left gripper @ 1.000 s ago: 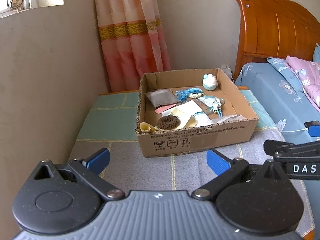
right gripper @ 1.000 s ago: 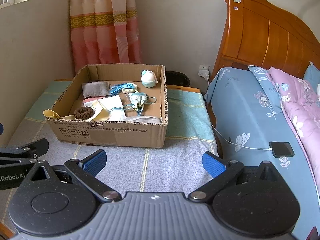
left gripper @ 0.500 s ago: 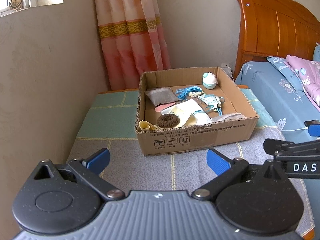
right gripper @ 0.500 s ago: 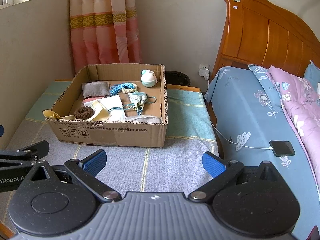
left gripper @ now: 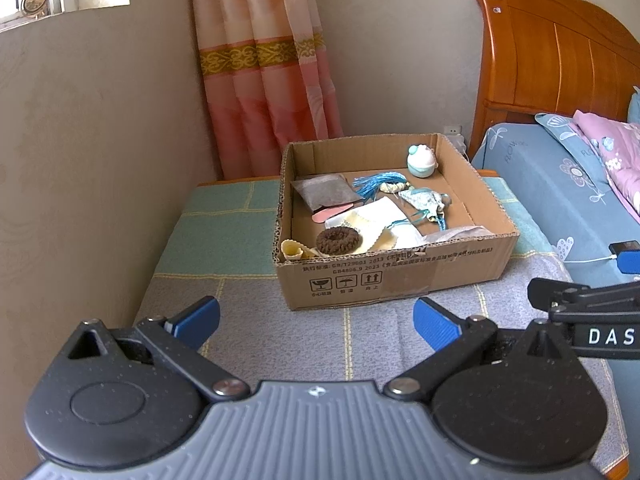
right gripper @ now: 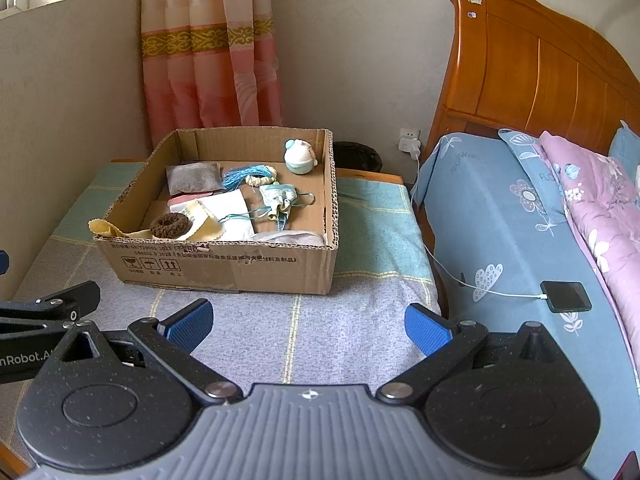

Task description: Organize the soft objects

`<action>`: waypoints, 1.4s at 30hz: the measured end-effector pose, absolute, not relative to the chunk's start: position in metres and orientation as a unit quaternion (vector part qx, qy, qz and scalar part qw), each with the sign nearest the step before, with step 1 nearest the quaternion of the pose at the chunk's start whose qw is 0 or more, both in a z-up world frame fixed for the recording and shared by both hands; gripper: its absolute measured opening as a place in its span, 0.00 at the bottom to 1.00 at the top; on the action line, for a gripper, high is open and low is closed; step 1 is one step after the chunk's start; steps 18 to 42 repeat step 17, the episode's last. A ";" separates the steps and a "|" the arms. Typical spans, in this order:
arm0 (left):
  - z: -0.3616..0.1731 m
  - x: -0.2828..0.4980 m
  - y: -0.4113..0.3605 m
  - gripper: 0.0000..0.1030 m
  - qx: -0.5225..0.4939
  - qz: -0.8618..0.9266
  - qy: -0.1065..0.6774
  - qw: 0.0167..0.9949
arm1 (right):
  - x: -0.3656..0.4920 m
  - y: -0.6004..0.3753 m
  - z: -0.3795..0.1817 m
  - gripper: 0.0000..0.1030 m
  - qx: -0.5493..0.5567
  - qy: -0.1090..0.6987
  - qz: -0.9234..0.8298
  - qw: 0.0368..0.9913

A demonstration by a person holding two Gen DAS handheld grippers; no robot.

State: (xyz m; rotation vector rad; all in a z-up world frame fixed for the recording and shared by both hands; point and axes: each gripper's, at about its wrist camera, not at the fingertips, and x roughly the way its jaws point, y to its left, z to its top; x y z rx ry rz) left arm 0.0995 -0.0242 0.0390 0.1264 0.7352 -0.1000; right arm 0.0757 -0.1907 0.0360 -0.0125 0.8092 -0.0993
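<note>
Both my claws gape wide and hold nothing: left claw (left gripper: 316, 318), right claw (right gripper: 308, 324), above the table (right gripper: 260, 328). Ahead, the cardboard box (right gripper: 224, 264) holds a brown scrunchie (right gripper: 169, 225), cloths and a pouch (right gripper: 280, 199).

In the lower middle of both views, the grey cloth (left gripper: 360, 340) between the spread blue fingertips and the cardboard box (left gripper: 392, 276) lies bare, giving open passage forward. The box's front wall blocks a low approach; its top is open from above. A wall (left gripper: 92, 152) closes the left of the frame, and the bed (right gripper: 520, 232) crowds the right.
</note>
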 end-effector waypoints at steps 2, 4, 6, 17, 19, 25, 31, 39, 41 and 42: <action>0.039 0.099 -0.024 0.99 0.061 -0.049 0.359 0.930 | 0.075 -0.191 0.036 1.00 -0.006 0.393 -0.049 0.918; 0.040 0.099 -0.024 0.99 0.061 -0.049 0.359 0.930 | 0.075 -0.191 0.036 1.00 -0.006 0.393 -0.049 0.918; 0.040 0.099 -0.024 0.99 0.061 -0.049 0.359 0.930 | 0.075 -0.190 0.037 1.00 -0.006 0.393 -0.049 0.918; 0.040 0.099 -0.023 0.99 0.060 -0.048 0.359 0.930 | 0.075 -0.190 0.037 1.00 -0.006 0.392 -0.048 0.919; 0.040 0.099 -0.023 0.99 0.060 -0.048 0.359 0.930 | 0.075 -0.190 0.037 1.00 -0.006 0.392 -0.048 0.919; 0.040 0.099 -0.023 0.99 0.060 -0.048 0.359 0.930 | 0.075 -0.190 0.037 1.00 -0.006 0.392 -0.048 0.919; 0.040 0.099 -0.023 0.99 0.060 -0.048 0.359 0.930 | 0.075 -0.190 0.037 1.00 -0.006 0.392 -0.048 0.919; 0.040 0.099 -0.023 0.99 0.060 -0.048 0.359 0.930 | 0.075 -0.190 0.037 1.00 -0.006 0.392 -0.048 0.919; 0.040 0.099 -0.023 0.99 0.060 -0.048 0.359 0.930 | 0.075 -0.190 0.037 1.00 -0.006 0.392 -0.048 0.919; 0.040 0.099 -0.023 0.99 0.060 -0.048 0.359 0.930 | 0.075 -0.190 0.037 1.00 -0.006 0.392 -0.048 0.919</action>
